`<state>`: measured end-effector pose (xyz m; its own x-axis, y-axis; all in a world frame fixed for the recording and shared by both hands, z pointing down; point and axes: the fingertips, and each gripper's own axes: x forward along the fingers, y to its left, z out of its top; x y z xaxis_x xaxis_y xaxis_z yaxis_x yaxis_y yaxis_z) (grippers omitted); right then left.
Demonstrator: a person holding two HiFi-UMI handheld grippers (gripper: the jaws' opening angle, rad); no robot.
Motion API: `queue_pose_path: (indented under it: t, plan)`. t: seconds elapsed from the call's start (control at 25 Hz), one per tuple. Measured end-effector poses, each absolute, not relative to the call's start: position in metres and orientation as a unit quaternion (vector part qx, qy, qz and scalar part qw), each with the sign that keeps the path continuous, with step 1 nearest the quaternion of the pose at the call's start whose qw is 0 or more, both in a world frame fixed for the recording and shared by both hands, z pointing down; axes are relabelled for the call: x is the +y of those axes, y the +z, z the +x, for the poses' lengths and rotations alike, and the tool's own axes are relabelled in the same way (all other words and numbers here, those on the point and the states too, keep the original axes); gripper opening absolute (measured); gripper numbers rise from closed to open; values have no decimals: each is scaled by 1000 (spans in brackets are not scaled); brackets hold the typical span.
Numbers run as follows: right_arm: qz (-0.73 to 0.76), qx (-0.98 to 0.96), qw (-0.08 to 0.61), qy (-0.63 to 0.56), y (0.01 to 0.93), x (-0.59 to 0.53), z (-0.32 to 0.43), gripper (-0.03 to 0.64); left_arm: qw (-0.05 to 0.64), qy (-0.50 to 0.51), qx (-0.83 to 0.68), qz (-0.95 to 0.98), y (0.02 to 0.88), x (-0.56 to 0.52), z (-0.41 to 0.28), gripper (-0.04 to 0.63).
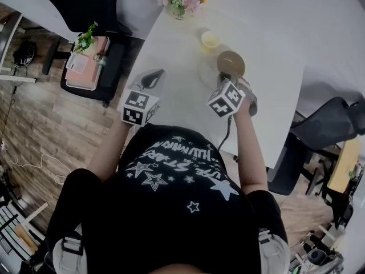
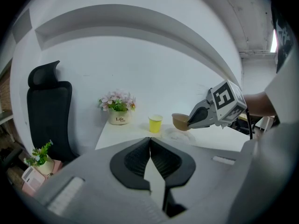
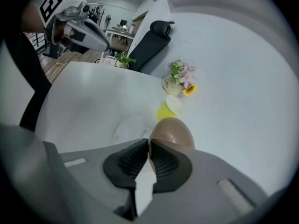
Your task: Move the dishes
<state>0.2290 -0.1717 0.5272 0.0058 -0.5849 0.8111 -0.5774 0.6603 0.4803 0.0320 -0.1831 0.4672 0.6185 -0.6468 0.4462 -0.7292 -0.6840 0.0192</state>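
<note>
Over the white desk (image 1: pixel 171 44), beside the yellow cup (image 3: pixel 170 107), the right hand-held gripper (image 3: pixel 148 146) pinches the near rim of the brown bowl (image 3: pixel 174 130), which looks light, stiff and perhaps slick, so that rim suits, while the left hand-held gripper (image 2: pixel 149 141) is closed and empty.

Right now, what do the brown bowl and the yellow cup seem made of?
Round brown bowl: smooth plastic or glazed ceramic, judging by its even colour and soft sheen; which one is unclear. Small yellow cup: probably paper or thin plastic, matte with a thin rim.
</note>
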Motion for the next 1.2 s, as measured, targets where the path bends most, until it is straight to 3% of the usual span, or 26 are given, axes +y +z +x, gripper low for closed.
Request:
queue_pose_path:
  t: [0.56,1.2]
  plan:
    - [456,-682,571,23,521,-210,316,25,101,217,-375,896,467,-209,75,11]
    - [420,-700,575,57,569,-220,326,25,124,242,-407,872,484,-204,83,12]
